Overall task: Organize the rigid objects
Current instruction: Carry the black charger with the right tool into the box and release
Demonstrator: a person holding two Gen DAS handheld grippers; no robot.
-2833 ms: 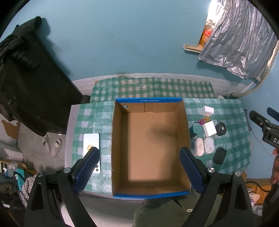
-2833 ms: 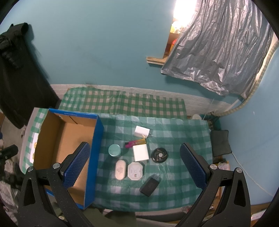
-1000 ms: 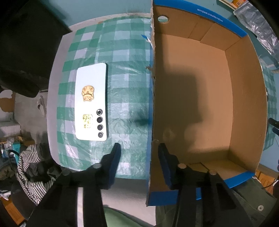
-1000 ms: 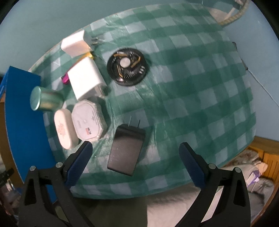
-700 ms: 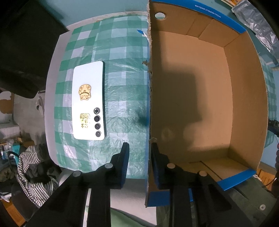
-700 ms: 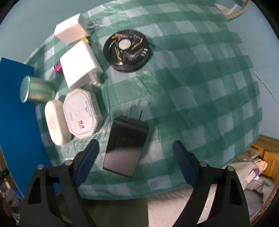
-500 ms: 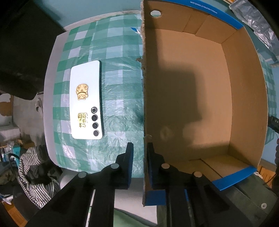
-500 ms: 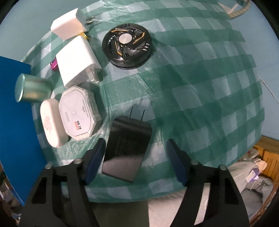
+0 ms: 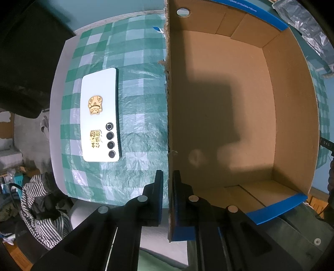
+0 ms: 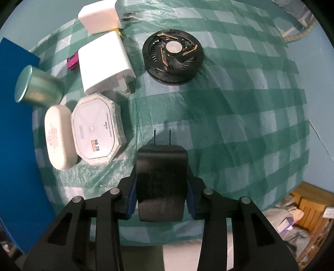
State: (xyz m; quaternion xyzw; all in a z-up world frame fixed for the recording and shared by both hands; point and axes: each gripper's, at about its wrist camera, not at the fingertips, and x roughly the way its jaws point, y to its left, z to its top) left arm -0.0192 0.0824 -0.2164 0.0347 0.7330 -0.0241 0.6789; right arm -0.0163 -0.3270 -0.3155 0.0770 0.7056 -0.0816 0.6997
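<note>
My left gripper [image 9: 168, 183] is shut on the left wall of the open cardboard box [image 9: 168, 104], near its front corner; the box inside looks empty. My right gripper [image 10: 161, 187] is shut on the black plug adapter [image 10: 160, 179], its two prongs pointing away, on the green checked cloth [image 10: 240, 108]. Ahead lie a black round fan [image 10: 173, 56], two white chargers [image 10: 104, 62] [image 10: 100, 16], an octagonal white case [image 10: 97, 128], an oval white case [image 10: 58, 135], a teal tin [image 10: 35, 86] and a pink stick [image 10: 73, 60].
A white phone [image 9: 100, 118] lies back up on the cloth left of the box. The box's blue outer wall [image 10: 14, 146] borders the objects on the left in the right wrist view. The table's front edge is close below both grippers.
My left gripper closed onto the box's left wall. My right gripper came down and closed on the black plug adapter.
</note>
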